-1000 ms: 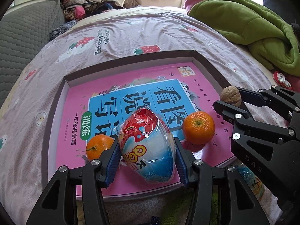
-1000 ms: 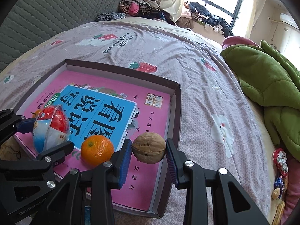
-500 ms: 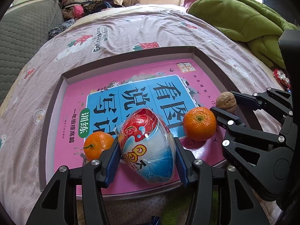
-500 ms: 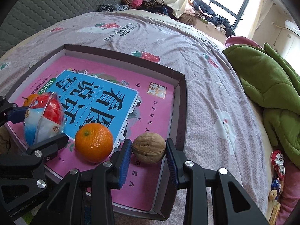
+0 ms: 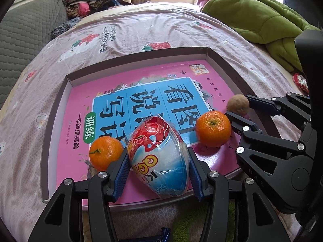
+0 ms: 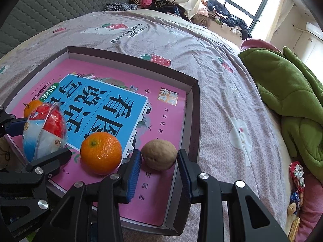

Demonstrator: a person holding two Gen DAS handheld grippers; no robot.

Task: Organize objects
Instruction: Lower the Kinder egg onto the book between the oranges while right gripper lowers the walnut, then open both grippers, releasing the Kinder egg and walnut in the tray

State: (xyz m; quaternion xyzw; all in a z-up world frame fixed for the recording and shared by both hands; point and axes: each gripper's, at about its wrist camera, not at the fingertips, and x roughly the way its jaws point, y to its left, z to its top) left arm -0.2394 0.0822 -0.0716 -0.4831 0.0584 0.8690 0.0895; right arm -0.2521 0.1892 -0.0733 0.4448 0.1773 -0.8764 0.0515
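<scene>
The left gripper (image 5: pixel 158 166) clamps a wrapped snack cup (image 5: pixel 159 157) over the tray (image 5: pixel 129 57). The right gripper (image 6: pixel 158 166) pinches a walnut (image 6: pixel 159 154), just beside an orange (image 6: pixel 101 152) on the pink book (image 6: pixel 161 121).

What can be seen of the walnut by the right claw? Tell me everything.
The walnut is a whole, uncracked nut with a tan, wrinkled shell, lying with its long axis across the view. It sits between the blue pads of the right claw, which close on its two ends. It is low over the pink book cover, near the box's right wall. The nearer orange is beside it, apart.
</scene>
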